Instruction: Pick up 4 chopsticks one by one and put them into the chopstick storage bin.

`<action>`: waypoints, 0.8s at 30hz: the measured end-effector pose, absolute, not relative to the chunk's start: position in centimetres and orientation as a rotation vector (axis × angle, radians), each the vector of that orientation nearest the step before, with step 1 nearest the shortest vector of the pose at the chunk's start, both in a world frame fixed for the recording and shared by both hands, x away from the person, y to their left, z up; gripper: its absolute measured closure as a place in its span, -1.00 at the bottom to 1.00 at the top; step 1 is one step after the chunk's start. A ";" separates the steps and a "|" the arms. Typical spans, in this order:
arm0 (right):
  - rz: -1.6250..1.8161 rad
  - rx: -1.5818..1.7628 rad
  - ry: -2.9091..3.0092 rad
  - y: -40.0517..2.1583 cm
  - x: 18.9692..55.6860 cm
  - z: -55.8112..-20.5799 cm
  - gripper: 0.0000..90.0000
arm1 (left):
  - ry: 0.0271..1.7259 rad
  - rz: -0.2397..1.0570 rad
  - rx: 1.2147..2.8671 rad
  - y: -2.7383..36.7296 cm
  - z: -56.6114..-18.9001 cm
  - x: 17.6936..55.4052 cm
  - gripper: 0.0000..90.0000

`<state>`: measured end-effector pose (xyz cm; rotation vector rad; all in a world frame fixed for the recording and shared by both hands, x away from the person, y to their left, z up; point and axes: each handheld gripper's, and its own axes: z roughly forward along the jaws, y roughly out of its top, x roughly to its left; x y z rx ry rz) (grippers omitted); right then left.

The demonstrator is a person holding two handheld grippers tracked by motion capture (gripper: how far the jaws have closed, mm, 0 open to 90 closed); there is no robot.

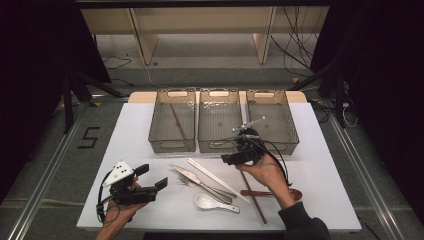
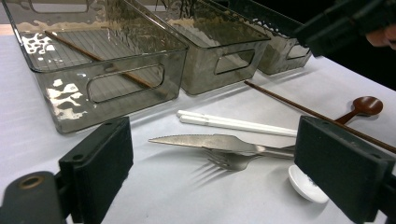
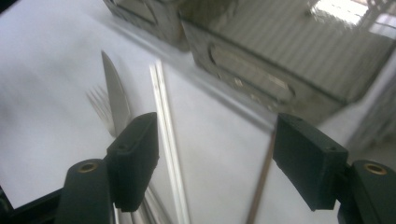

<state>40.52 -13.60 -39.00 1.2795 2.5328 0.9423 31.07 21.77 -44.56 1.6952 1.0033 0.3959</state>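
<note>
On the white table (image 1: pixel 140 130) lie a steel knife (image 1: pixel 184 173) (image 2: pixel 205 141) (image 3: pixel 114 98), a fork (image 1: pixel 205 186) (image 2: pixel 229 159), a pair of white chopsticks (image 1: pixel 215 178) (image 2: pixel 233 123) (image 3: pixel 166 126), a white spoon (image 1: pixel 210 202) (image 2: pixel 306 184), a brown chopstick (image 1: pixel 252 195) (image 3: pixel 261 182) and a brown spoon (image 1: pixel 295 194) (image 2: pixel 366 105). My left gripper (image 1: pixel 152 176) (image 2: pixel 219 170) rests open at the front left, pointing toward the cutlery. My right gripper (image 1: pixel 227 159) (image 3: pixel 215 140) hovers open just before the middle bin, above the far ends of the white chopsticks and the brown one, holding nothing.
Three translucent grey bins stand in a row at the back: left (image 1: pixel 172 145), middle (image 1: pixel 218 145), right (image 1: pixel 292 135). The left bin holds one brown chopstick (image 1: pixel 177 121) (image 2: pixel 93 57). Free table lies at the left and right sides. Black cables trail from both grippers.
</note>
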 end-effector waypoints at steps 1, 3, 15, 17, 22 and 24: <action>0.936 1.279 2.536 -13.9 40.1 -39.2 -0.31 | 1.003 0.396 1.694 21.8 -44.6 31.1 -0.75; 0.931 1.281 2.546 -14.5 39.1 -39.6 -0.31 | 1.002 0.396 1.698 21.8 -44.6 31.1 -0.75; 0.884 1.394 2.544 -18.6 33.9 -42.9 -0.16 | 1.001 0.400 1.710 21.6 -44.6 31.1 -0.75; 0.866 1.411 2.532 -18.9 33.4 -43.4 -0.12 | 0.998 0.400 1.711 21.6 -44.6 31.1 -0.75; 0.818 1.433 2.537 -19.3 32.4 -44.3 -0.07 | 1.001 0.398 1.709 21.6 -44.6 31.2 -0.75; 0.788 1.448 2.530 -19.4 32.1 -44.6 -0.02 | 1.002 0.398 1.709 21.7 -44.6 31.2 -0.75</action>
